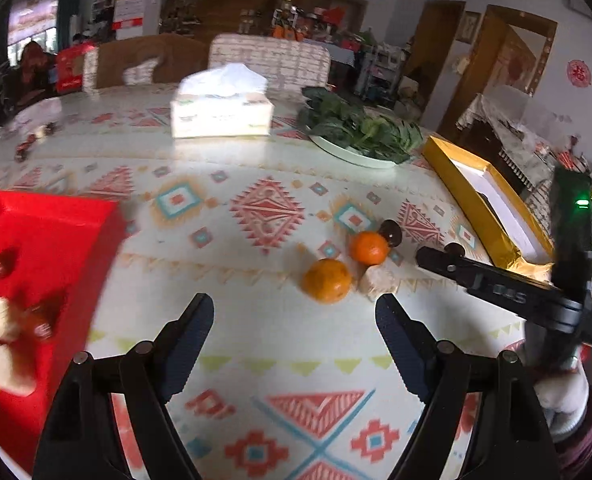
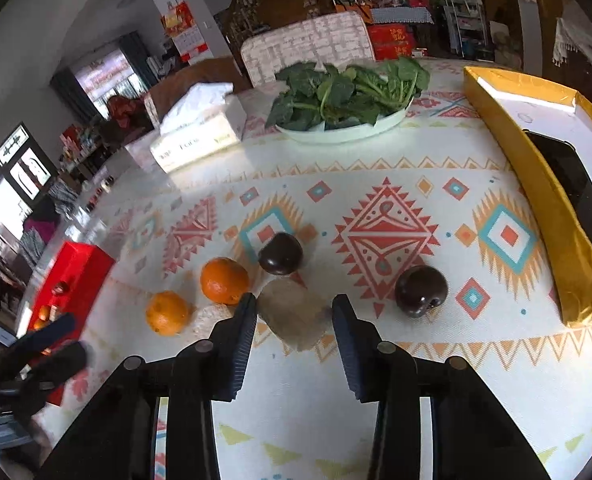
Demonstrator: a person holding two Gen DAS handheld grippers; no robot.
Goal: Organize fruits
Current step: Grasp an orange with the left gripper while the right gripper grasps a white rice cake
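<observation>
On the patterned tablecloth (image 2: 384, 184), your right gripper (image 2: 293, 312) hovers with its jaws apart and empty, a pale tan block (image 2: 296, 312) lying on the cloth between the fingertips (whether either pad touches it cannot be told). Just left of that block sit two oranges, the nearer orange (image 2: 167, 313) and the farther orange (image 2: 224, 280), close together. Behind the block rests a dark plum (image 2: 280, 253); a second dark plum (image 2: 420, 290) lies to the block's right, well apart from the first.

Your left gripper (image 1: 293, 312) hangs over bare cloth, jaws wide apart, holding nothing. From its camera the same cluster shows ahead and to the right: the front orange (image 1: 327, 281), the pale block (image 1: 376, 278) touching or just beside it, the rear orange (image 1: 370, 246) and one plum (image 1: 392, 233) behind. The red tray (image 1: 51, 216) lies far left of the block and already holds pale pieces, dark red fruits and something orange (blurred, so no closer name).

A gold-edged box (image 2: 544, 184) stands right of the block. Beyond it, a white dish of leafy greens (image 2: 348, 96) and a tissue box (image 2: 199, 132) sit at the far side of the table.
</observation>
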